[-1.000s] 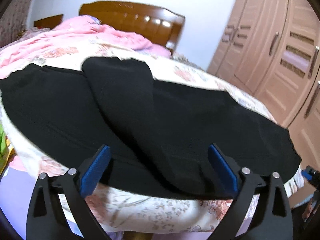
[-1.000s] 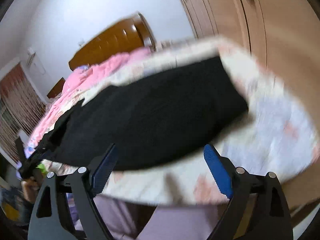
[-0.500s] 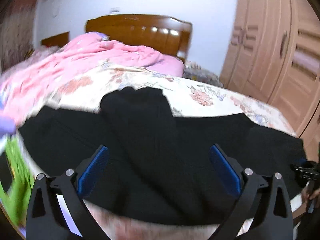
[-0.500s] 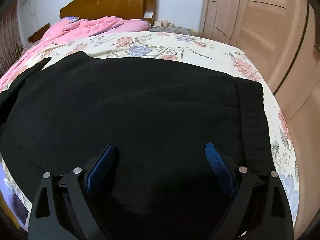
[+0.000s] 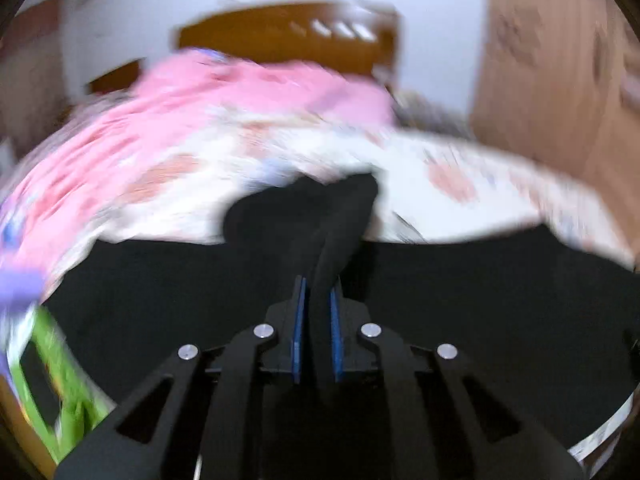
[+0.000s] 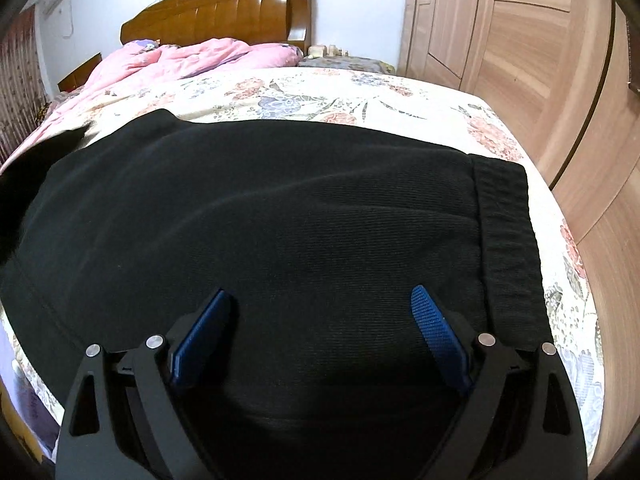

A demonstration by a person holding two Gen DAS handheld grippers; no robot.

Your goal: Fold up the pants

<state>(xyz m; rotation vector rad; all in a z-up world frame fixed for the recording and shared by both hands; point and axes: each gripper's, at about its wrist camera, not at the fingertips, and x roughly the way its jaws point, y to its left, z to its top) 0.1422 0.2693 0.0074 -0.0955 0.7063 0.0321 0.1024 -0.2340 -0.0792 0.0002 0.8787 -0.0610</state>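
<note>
Black pants (image 6: 260,220) lie spread across the near part of a floral bed sheet (image 6: 304,96), waistband (image 6: 508,236) to the right. In the blurred left wrist view my left gripper (image 5: 318,300) is shut on a raised fold of the black pants (image 5: 340,232), which rises from the rest of the cloth (image 5: 160,288). My right gripper (image 6: 320,308) is open and empty, its blue-padded fingers (image 6: 434,320) low over the pants near the waistband.
A pink quilt (image 6: 188,56) is bunched at the head of the bed by a wooden headboard (image 6: 224,8). Wooden wardrobe doors (image 6: 520,36) stand close on the right. A green item (image 5: 64,384) sits off the bed's left edge.
My left gripper has closed from wide open onto a fold of the pants, and its view is now blurred by motion. My right gripper stays open and has settled closer over the waistband end.
</note>
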